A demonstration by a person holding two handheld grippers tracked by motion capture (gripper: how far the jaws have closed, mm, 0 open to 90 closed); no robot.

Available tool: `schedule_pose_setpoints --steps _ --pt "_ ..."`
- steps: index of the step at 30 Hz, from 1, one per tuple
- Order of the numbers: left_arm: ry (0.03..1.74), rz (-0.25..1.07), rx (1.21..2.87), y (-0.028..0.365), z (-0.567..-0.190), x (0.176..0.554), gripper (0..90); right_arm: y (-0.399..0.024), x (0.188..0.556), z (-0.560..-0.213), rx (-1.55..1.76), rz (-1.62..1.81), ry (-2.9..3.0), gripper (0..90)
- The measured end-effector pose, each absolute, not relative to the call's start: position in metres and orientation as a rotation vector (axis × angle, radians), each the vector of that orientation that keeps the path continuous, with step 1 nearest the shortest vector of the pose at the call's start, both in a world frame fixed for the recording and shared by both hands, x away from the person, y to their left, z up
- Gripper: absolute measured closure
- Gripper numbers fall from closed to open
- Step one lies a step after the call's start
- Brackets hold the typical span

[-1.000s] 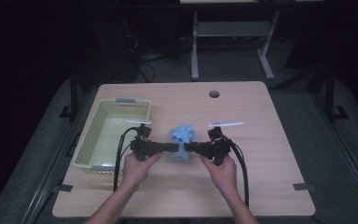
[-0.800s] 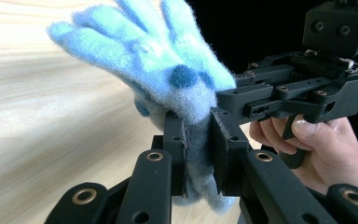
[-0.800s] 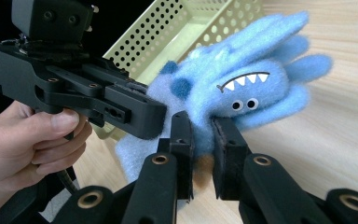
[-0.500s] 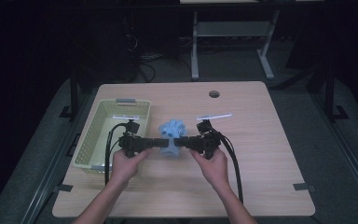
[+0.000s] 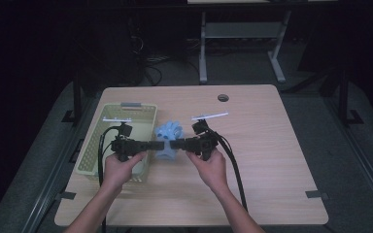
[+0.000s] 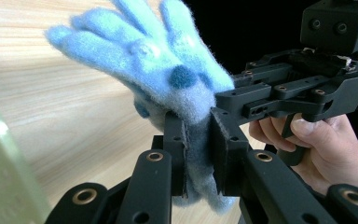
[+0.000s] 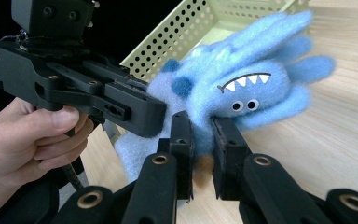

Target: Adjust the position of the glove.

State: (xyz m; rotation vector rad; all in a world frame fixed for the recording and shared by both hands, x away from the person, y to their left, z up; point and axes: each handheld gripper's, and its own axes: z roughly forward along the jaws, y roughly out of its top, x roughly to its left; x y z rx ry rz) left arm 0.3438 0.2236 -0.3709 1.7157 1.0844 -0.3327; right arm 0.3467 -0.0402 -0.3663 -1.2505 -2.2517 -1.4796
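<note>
I have the blue fuzzy glove [image 5: 168, 141] pinched from both sides: my left gripper [image 6: 198, 156] is clenched on its lower fabric, and my right gripper [image 7: 200, 154] bites the same stretch from the opposite side, the two sets of jaws almost nose to nose. The glove hangs between them, clear of the worktop [image 5: 267, 145], its toothy monster face and stubby fingers [image 7: 303, 70] fanning out above my right jaws. The pale green basket [image 5: 108, 141] sits just beyond my left jaws, its perforated wall [image 7: 177, 42] close behind the glove. I judge this the carry step, glove lifted and bound for the basket. Next I would need both hands travelling together over the rim, then both grips releasing so it drops inside.
</note>
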Motion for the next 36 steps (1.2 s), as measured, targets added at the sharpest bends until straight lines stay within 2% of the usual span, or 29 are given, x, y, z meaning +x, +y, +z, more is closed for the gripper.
schedule_pose_setpoints --steps 36 --pt "1.138 -0.278 1.687 0.284 -0.361 0.342 77.8 0.023 0.363 -0.361 -1.147 -1.471 -2.264 80.2"
